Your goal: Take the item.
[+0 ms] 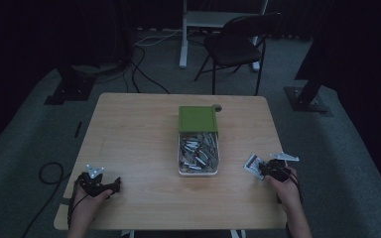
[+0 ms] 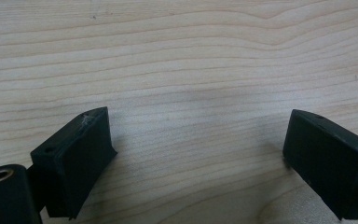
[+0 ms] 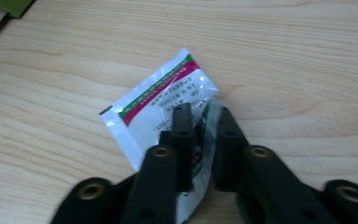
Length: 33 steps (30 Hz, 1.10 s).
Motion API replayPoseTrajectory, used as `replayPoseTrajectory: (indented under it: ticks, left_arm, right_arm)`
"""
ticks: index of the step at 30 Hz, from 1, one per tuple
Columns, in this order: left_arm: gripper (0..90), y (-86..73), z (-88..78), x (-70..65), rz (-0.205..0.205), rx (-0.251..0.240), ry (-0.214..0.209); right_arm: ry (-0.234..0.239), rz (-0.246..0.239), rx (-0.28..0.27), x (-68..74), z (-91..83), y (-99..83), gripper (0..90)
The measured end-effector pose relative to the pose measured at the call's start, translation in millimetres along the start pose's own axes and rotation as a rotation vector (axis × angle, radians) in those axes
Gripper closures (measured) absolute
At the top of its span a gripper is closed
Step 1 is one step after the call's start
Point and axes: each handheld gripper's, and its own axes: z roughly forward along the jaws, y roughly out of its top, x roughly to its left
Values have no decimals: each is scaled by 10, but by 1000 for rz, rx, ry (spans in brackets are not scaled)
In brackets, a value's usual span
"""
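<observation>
Right gripper (image 3: 200, 116): jaws narrow, slightly parted around the sachet (image 3: 161, 100), table's (image 1: 129, 129) four o'clock | left gripper (image 2: 196, 149): jaws wide, nothing between, eight o'clock | tray (image 1: 198, 171): centre

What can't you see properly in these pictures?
- Writing on the packet: right gripper view, too small and blurred, and the right gripper's fingers cover its lower part.
- Whether those fingers press the packet or have let go: cannot tell.
- What fills the white box: high view, dim and too small.
- Box's far half: high view, hidden under the green lid.
</observation>
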Motion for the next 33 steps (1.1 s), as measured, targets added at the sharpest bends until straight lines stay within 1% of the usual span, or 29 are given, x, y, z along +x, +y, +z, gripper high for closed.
replayPoseTrajectory:
  ticks: [2,4,5,6,7,8,9,10,11,12,13,15,19,20,22,28,29,30,31,33]
  left_arm:
    - [87,0,0,0,0,0,0]
    - [87,0,0,0,0,0,0]
    - [87,0,0,0,0,0,0]
    - [87,0,0,0,0,0,0]
    - [87,0,0,0,0,1,0]
    - [87,0,0,0,0,0,0]
    - [87,0,0,0,0,1,0]
    - [87,0,0,0,0,0,0]
    - [87,0,0,0,0,0,0]
    - [87,0,0,0,0,1,0]
    - [87,0,0,0,0,0,0]
    - [87,0,-1,0,1,1,0]
    - [87,0,-1,0,1,1,0]
    - [87,0,-1,0,0,1,0]
    - [87,0,-1,0,1,1,0]
    - [87,0,-1,0,1,1,0]
    - [87,0,-1,0,1,1,0]
    - [87,0,-1,0,1,1,0]
    - [87,0,-1,0,0,1,0]
    - [87,0,-1,0,0,1,0]
  right_arm:
    - [-9,8,-7,-32,-20,5,734]
    - [-27,-2,-10,-48,-32,3,678]
    - [-27,-2,-10,-48,-32,3,678]
    - [-23,5,-17,-78,-36,-8,624]
    - [-7,15,-18,-97,-36,-15,581]
    - [-4,23,-26,-117,-37,-24,576]
    - [-7,13,-27,-130,-39,-31,556]
    - [-1,26,-29,-149,-47,-37,525]
    - [-1,26,-29,-149,-47,-37,525]
    - [7,29,-32,-174,-65,-44,461]
    - [8,30,-31,-183,-73,-45,444]
    - [24,31,-26,-198,-91,-45,365]
    - [21,22,-22,-205,-132,-41,337]
    - [26,11,-18,-198,-162,-35,322]
    - [28,6,-19,-194,-171,-34,315]
    - [88,-16,-32,-74,-231,-37,263]
    - [88,-16,-32,-74,-231,-37,263]
    - [111,-26,-32,-27,-230,-44,226]
    - [123,-36,-32,-4,-226,-47,202]
    - [131,-43,-33,22,-220,-52,191]
